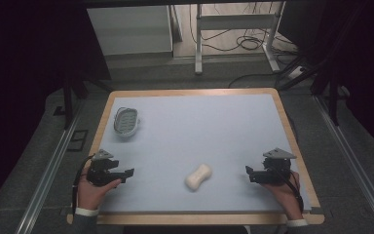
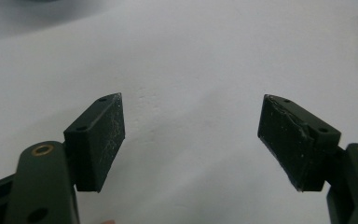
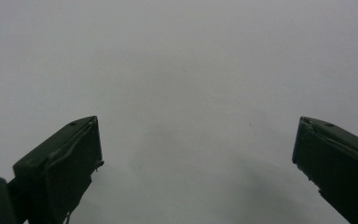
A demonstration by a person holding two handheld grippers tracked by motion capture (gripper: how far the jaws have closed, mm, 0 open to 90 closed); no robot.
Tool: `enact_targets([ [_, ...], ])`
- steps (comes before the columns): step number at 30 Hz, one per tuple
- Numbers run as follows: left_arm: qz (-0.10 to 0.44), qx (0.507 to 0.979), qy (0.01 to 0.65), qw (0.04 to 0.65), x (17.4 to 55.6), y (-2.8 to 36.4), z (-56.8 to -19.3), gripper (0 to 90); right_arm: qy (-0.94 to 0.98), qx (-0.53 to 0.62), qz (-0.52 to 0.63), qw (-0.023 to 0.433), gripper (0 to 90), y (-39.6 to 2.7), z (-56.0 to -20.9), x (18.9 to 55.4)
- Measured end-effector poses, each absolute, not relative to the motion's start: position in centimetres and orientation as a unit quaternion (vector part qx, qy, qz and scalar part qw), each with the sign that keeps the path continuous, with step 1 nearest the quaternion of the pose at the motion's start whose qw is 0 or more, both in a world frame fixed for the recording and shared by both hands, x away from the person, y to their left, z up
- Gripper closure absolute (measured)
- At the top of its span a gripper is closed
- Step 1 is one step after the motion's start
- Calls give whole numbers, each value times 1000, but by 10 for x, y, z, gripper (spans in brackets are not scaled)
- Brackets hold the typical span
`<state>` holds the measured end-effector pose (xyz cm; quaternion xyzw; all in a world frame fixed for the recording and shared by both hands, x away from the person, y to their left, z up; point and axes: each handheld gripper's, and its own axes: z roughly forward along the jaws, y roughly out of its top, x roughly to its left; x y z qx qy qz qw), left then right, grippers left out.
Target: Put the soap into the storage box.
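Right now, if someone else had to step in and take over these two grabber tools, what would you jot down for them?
Left gripper: open, holding nothing, resting near the table's front left edge.
Right gripper: open, holding nothing, near the front right edge.
Soap bar: white, lying loose on the mat between the two grippers, touched by neither.
Soap dish: at the far left of the mat, with nothing in it, apart from the soap.
Done: nothing visible so far.
Left: probably pick up the soap and set it in the dish.
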<state>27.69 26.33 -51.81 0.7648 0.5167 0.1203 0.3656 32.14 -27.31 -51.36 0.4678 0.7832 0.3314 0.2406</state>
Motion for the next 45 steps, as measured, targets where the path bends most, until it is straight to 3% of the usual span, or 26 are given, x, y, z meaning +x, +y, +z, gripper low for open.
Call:
enact_targets([
  [24,151,772,501,362,266,248,-504,263,773,464,362,237,76,-286,-505,315],
  [45,163,807,456,338,267,205,-480,244,770,456,372,246,85,-295,-498,315],
])
